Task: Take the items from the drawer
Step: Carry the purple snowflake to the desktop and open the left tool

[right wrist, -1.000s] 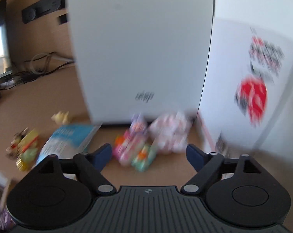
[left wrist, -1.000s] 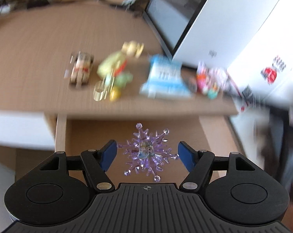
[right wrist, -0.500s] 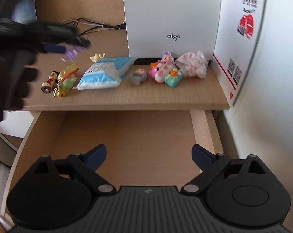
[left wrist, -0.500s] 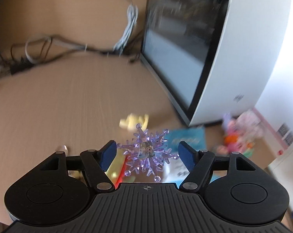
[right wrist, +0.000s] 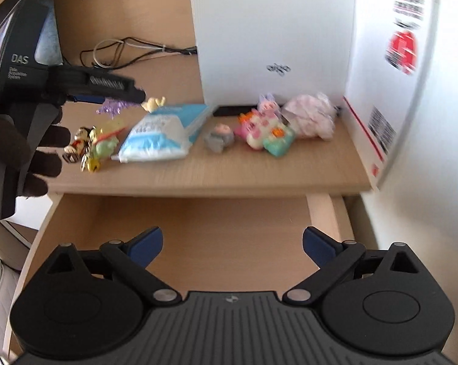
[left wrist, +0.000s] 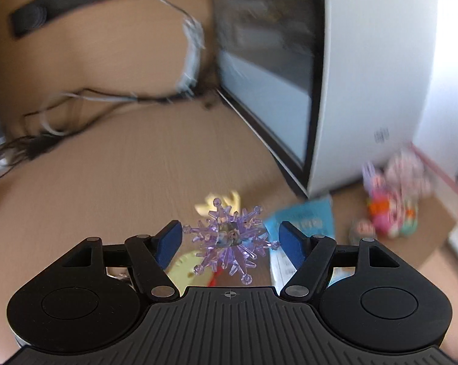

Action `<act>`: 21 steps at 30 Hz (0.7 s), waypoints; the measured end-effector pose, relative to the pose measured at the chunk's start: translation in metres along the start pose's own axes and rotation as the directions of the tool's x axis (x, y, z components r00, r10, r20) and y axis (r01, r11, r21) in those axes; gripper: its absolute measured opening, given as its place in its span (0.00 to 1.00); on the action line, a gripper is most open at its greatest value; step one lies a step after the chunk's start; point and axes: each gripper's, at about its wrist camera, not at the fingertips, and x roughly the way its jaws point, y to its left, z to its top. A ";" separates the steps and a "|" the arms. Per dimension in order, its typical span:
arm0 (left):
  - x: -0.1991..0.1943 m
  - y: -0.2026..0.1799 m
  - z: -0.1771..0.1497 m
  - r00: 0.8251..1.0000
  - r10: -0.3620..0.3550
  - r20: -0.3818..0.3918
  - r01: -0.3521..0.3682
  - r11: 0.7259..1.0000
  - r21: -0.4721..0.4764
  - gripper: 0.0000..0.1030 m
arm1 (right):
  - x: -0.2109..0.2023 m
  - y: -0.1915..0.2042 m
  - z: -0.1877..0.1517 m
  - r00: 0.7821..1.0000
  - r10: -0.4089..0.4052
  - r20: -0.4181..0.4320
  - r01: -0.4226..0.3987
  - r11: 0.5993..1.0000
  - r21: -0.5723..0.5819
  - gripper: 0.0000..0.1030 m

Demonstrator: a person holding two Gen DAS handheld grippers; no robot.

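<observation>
Left wrist view showed the left gripper [left wrist: 229, 238] angled down over the light wooden desk [left wrist: 107, 188], its 2 blue pads [left wrist: 168, 238] clamped on the tips of a translucent purple spiky snowflake ornament [left wrist: 229, 238] — held in the air above the blurred toys. From the right wrist view, a dark-gloved hand [right wrist: 19, 155] carried that tool at the left. The right gripper [right wrist: 232, 248] pointed down over the open wooden drawer [right wrist: 216, 228], jaws spread wide and nothing between them. A blue-and-white plastic packet [right wrist: 165, 135] lay on the desk.
</observation>
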 end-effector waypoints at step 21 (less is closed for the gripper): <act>-0.080 0.012 -0.045 0.983 -0.097 0.156 0.124 0.976 -0.179 0.68 | 0.042 -0.009 -0.018 0.999 0.035 0.001 -0.034 0.990 0.137 0.96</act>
